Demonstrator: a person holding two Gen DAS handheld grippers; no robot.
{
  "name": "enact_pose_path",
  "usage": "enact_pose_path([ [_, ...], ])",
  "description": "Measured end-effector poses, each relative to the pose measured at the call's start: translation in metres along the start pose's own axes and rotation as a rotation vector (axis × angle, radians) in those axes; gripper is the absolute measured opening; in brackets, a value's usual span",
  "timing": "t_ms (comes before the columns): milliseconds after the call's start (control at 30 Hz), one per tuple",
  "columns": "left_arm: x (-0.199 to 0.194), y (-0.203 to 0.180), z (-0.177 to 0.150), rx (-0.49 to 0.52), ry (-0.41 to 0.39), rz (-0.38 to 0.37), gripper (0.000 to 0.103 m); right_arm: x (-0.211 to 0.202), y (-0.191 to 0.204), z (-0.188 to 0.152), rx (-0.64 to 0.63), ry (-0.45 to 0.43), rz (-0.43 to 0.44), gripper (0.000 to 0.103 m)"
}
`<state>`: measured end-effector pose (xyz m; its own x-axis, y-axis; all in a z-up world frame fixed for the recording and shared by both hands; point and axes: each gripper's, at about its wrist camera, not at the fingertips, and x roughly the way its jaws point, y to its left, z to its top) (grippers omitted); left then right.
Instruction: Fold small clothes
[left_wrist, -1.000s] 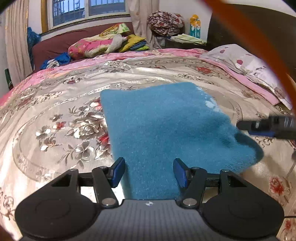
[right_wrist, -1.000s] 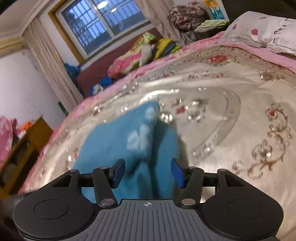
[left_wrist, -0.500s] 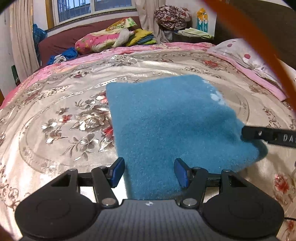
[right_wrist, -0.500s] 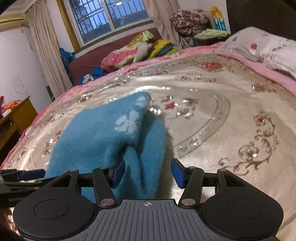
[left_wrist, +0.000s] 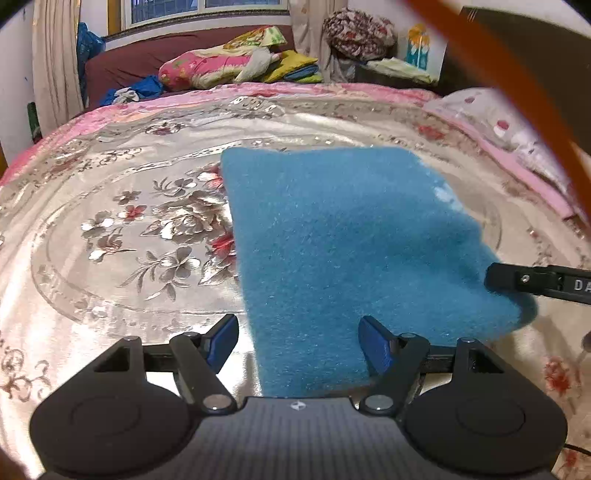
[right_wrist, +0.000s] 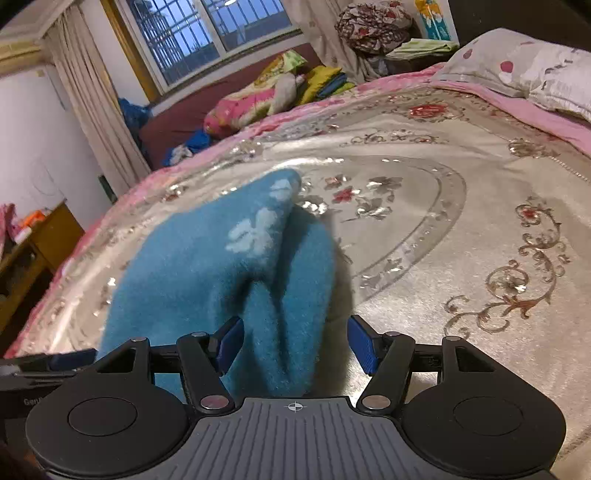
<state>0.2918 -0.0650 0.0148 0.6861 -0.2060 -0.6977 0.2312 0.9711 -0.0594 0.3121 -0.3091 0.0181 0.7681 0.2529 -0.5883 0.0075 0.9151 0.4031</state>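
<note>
A fuzzy blue garment (left_wrist: 343, 251) lies folded into a rough rectangle on the flowered bedspread (left_wrist: 122, 236). Its near end runs between the jaws of my left gripper (left_wrist: 299, 341), which are opening; the left pad stands clear of the cloth's edge. In the right wrist view the same garment (right_wrist: 207, 273) shows a pale print and a raised fold. That fold sits between the opening jaws of my right gripper (right_wrist: 295, 343), and the right pad is apart from it. The right gripper's finger (left_wrist: 535, 282) rests at the garment's right corner.
Pillows (right_wrist: 528, 70) lie at the bed's right side. Piled bedding (left_wrist: 236, 66) and clothes sit on a dark red couch under the window. A wooden cabinet (right_wrist: 40, 243) stands left of the bed. An orange cable (left_wrist: 517, 81) crosses the left wrist view.
Both grippers' jaws have widened around the blue garment. The garment has sunk and now lies flatter on the bedspread. Neither hand has shifted much.
</note>
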Motion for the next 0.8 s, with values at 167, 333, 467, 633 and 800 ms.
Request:
enact_pose_path([
  [167, -0.003, 0.015, 0.002, -0.066, -0.048, -0.037, 0.077, 0.011, -0.007, -0.004, 0.057, 0.045, 0.057, 0.07],
  [333, 0.012, 0.02, 0.005, -0.106, -0.02, -0.067, 0.078, 0.019, -0.009, -0.007, 0.075, 0.055, 0.07, 0.075],
  [467, 0.028, 0.016, 0.007, -0.093, -0.01, -0.083, 0.087, 0.022, -0.007, -0.004, 0.05, 0.049, 0.067, 0.076],
  [633, 0.045, 0.02, 0.011, -0.16, 0.024, -0.118, 0.093, 0.033, -0.009, -0.007, 0.06, 0.048, 0.074, 0.083],
  [800, 0.042, 0.012, 0.007, -0.123, 0.005, -0.114, 0.089, 0.038, -0.005, -0.009, 0.058, 0.053, 0.102, 0.083],
])
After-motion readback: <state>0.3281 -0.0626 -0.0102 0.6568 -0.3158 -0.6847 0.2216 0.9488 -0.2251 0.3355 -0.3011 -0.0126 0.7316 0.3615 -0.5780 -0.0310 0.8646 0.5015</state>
